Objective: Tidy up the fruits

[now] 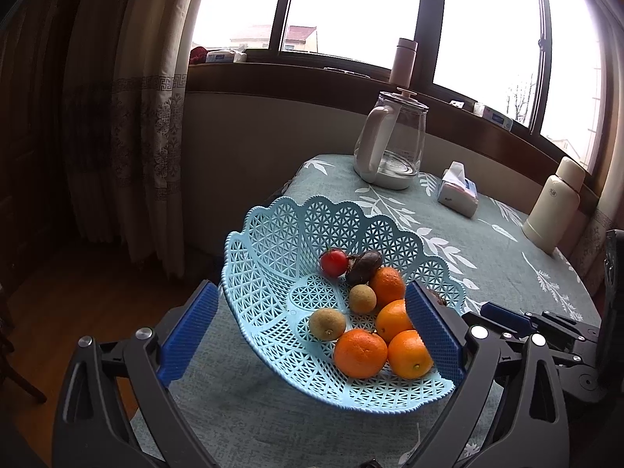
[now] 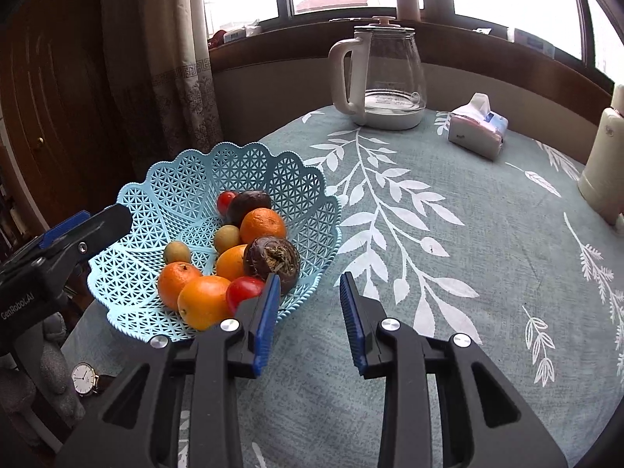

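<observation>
A light blue lattice basket stands near the table's left edge. It holds several oranges, two small tan fruits, a red tomato and dark brown fruits. My left gripper is open wide, its blue pads either side of the basket's near part, gripping nothing. My right gripper is open over the tablecloth just right of the basket, its left pad by the rim, with nothing between its fingers.
On the teal leaf-print tablecloth stand a glass kettle, a tissue pack and a cream flask. A wristwatch lies below the table's left edge. Curtains hang at left.
</observation>
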Action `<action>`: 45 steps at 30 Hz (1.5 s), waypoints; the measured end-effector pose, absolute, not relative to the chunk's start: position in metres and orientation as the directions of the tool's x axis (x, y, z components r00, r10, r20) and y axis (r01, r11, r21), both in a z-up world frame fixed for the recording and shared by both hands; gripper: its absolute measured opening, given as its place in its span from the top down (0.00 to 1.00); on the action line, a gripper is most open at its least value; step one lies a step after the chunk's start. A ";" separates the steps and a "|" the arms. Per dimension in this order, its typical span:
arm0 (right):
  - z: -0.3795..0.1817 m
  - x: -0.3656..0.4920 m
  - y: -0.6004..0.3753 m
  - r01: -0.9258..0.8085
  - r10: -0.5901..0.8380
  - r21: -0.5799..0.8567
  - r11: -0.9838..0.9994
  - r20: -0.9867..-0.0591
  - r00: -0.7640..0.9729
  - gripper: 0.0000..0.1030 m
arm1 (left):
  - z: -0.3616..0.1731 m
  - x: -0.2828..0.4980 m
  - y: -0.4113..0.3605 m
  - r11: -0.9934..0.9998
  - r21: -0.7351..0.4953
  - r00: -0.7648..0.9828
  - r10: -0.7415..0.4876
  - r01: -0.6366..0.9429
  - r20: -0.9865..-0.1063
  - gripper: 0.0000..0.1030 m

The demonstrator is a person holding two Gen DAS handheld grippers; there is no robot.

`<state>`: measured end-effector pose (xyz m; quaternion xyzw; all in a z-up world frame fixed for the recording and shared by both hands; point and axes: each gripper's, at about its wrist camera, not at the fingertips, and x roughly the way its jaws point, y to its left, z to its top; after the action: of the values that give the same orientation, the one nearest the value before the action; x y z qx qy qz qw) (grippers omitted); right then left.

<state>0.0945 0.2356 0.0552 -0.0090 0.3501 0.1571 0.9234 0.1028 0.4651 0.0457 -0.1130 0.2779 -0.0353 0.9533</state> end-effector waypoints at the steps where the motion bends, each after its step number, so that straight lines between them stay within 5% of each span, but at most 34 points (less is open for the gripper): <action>1: 0.055 0.095 0.235 -0.295 0.283 0.094 0.951 -0.650 0.705 0.69 | 0.046 0.103 0.465 0.972 -0.235 0.843 -0.129 0.003 -0.522 0.05; 13: 0.054 0.097 0.243 -0.325 0.315 0.106 0.940 -0.643 0.698 0.68 | 0.047 0.102 0.465 0.973 -0.231 0.842 -0.131 0.008 -0.524 0.05; 27: 0.059 0.068 0.223 -0.324 0.341 0.138 0.936 -0.587 0.734 0.33 | 0.047 0.098 0.449 0.983 -0.172 0.829 -0.143 0.058 -0.541 0.03; 45: 0.054 0.051 0.215 -0.311 0.324 0.125 0.942 -0.581 0.746 0.05 | 0.037 0.073 0.436 0.995 -0.070 0.823 -0.101 0.075 -0.560 0.03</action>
<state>0.0511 0.2152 0.0541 0.0100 0.3130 0.1700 0.9344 0.0729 0.4362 0.0365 -0.0226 0.2942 -0.0461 0.9544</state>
